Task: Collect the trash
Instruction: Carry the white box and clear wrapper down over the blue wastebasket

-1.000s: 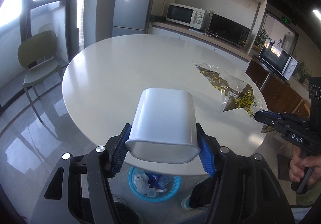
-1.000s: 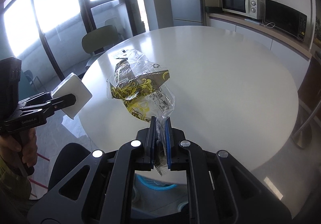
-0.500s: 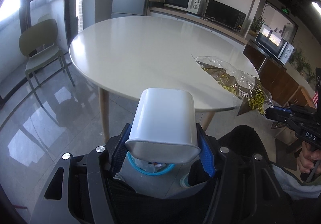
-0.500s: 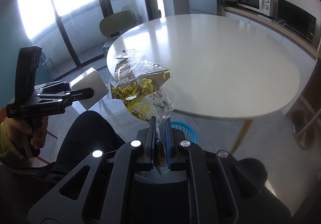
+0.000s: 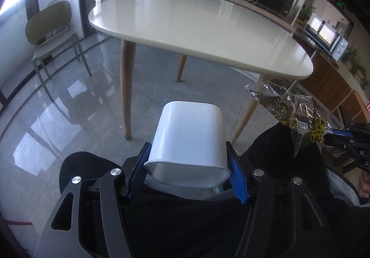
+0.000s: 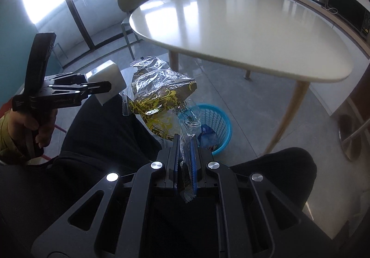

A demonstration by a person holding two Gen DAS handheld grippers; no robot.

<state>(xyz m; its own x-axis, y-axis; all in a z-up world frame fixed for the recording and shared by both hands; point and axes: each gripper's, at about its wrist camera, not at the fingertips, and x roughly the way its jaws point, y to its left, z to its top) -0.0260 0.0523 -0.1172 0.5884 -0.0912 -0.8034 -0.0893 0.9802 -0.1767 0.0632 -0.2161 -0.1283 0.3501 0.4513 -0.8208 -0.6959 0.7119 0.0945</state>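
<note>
The left gripper [image 5: 188, 173] is clamping a white tub [image 5: 188, 142] between its blue pads. The right gripper [image 6: 185, 154] is pinching a crinkled wrapper [image 6: 161, 98] tight, with a blue basket [image 6: 223, 124] on the floor at two o'clock of it.

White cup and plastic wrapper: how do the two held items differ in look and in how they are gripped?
The white cup is rigid, opaque and plain; the wrapper is crumpled, clear film with yellow print. The left gripper spans the cup's sides near its rim with jaws wide; the right gripper is nearly closed, pinching only the wrapper's end. Both are held off the table, and the wrapper hangs above the blue basket.
</note>
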